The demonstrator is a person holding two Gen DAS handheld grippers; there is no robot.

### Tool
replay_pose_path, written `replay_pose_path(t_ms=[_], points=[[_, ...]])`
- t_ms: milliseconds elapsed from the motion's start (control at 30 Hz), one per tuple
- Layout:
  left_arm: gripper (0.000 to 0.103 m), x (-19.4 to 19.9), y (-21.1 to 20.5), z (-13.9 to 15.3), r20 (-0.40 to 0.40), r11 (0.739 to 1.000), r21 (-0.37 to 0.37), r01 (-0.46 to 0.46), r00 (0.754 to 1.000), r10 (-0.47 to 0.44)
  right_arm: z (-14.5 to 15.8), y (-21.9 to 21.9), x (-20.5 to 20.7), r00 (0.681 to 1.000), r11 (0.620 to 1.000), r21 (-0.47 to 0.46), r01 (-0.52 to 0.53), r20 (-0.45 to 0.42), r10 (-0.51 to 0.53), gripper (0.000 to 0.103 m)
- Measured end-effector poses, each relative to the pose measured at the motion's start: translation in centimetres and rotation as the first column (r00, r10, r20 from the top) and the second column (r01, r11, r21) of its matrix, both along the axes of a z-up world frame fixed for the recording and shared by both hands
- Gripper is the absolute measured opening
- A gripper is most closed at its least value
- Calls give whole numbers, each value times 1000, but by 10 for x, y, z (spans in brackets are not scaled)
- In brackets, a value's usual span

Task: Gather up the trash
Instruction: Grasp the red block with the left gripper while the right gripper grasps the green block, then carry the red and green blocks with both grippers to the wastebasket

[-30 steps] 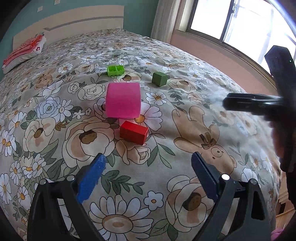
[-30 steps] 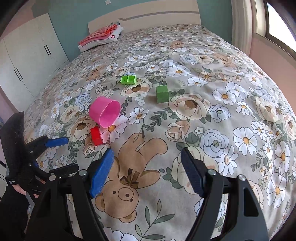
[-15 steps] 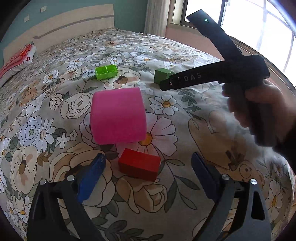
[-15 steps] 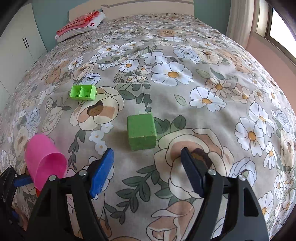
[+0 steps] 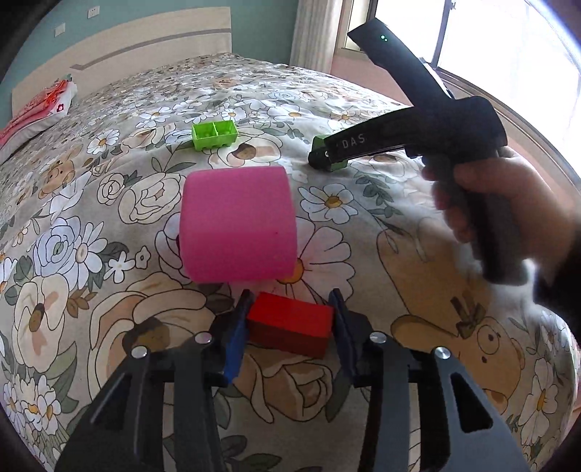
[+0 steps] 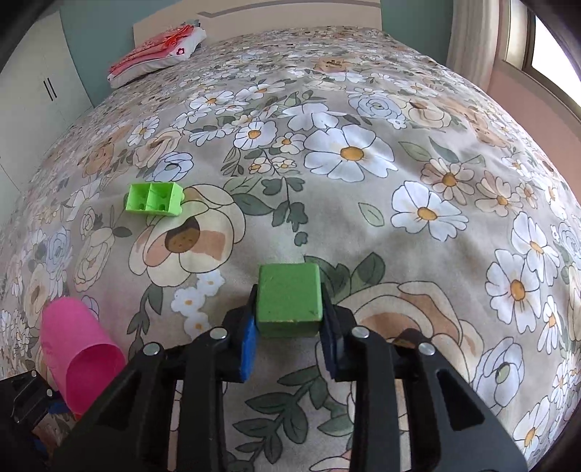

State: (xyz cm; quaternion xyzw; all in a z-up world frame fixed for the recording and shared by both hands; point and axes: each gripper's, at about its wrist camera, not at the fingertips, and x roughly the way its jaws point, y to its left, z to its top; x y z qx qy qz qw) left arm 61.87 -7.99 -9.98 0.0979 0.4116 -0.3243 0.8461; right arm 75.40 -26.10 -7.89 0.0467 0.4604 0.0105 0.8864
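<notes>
On the flowered bed [image 6: 363, 225], the left claw [image 5: 290, 319] grips the red block [image 5: 290, 325] beside the toppled pink cup [image 5: 238, 223], probably its bin; the right claw [image 6: 288, 323] clamps the green cube [image 6: 289, 299].

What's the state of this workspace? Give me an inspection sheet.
Surface: bed with floral cover.
Job's things: red block, green cube, light green brick lying apart, pink cup on its side.
Clutter: nothing seen.
Grippers: left tool shut on red block; right tool shut on green cube.
Cables: nothing seen.
Surroundings: pillow, headboard, wardrobe, window, curtain.
</notes>
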Motion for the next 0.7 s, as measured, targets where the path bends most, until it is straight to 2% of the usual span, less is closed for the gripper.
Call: replay_pose_path(t_ms=[200, 333, 567, 700], points=[[45, -13, 9, 8, -7, 998, 5, -67, 998, 67, 9, -4, -18, 1000, 1000, 16, 8, 2, -8, 31], [45, -20, 19, 18, -4, 985, 43, -170, 985, 170, 31, -6, -34, 1000, 1000, -7, 13, 18, -13, 31], [45, -37, 44, 69, -4, 950, 12, -312, 950, 312, 98, -7, -77, 995, 1000, -17, 9, 99, -8, 31], [45, -58, 51, 112, 51, 929, 29, -370, 928, 368, 144, -3, -109, 989, 1000, -28, -5, 150, 9, 31]])
